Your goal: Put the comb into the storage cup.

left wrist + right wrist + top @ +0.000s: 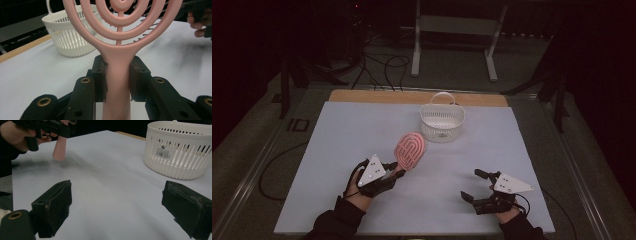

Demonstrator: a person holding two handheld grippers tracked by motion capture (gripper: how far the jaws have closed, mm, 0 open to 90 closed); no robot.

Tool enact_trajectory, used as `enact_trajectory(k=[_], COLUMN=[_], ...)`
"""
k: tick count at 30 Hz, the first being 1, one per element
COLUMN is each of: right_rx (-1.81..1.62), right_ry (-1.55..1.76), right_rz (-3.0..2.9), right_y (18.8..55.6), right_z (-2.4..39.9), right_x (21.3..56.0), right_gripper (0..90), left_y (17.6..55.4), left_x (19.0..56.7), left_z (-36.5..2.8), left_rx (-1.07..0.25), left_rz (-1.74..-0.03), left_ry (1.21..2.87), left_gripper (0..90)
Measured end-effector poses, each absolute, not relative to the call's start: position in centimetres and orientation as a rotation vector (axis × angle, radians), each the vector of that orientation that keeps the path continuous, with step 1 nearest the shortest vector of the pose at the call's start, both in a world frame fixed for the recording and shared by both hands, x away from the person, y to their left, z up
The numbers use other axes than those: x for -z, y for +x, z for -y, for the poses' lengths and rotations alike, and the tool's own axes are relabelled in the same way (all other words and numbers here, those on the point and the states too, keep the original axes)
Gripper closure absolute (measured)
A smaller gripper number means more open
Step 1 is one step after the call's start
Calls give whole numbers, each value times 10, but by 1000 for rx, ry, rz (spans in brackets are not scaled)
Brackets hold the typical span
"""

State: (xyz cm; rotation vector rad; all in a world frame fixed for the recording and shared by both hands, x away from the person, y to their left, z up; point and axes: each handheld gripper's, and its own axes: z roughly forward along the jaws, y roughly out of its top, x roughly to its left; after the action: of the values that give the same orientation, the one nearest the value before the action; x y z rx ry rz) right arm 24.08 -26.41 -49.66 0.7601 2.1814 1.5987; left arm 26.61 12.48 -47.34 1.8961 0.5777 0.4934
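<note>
The left gripper (393,169) grips a pink hairbrush (410,150) by its handle, both jaws pressed flat against the handle's sides, as the left gripper view shows plainly (117,75). The brush (120,22) has a vented head of concentric loops with thin bristles behind them. In the high view the head points up and away from the person, toward the white basket (442,122), and appears lifted clear of the pale table cover (342,130), though the dim light makes that hard to confirm. In the right gripper view the butt end of the handle (59,151) pokes out below the left gripper (53,127), with a soft shadow on the cover beneath it.

The white slatted plastic basket stands upright near the far edge of the cover, its handle raised, just beyond the brush head.

The right gripper (474,185) sits low near the table's right front, well apart from brush and basket. Its jaws stand wide apart with nothing between them (117,205).
</note>
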Motion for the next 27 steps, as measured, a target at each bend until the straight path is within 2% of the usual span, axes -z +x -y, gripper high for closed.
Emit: enact_trajectory(k=[12, 27], right_rx=[-1597, -1568], right_ry=[792, 786], right_rz=[-2174, -2137], right_y=[242, 239], right_z=[264, 259], right_x=[491, 459], right_gripper=[93, 93], left_y=[266, 265], left_x=[477, 475], left_z=[-131, -136], left_rx=[-492, -495], left_rz=[-609, -632], left_ry=[1884, 1869], left_gripper=[707, 707])
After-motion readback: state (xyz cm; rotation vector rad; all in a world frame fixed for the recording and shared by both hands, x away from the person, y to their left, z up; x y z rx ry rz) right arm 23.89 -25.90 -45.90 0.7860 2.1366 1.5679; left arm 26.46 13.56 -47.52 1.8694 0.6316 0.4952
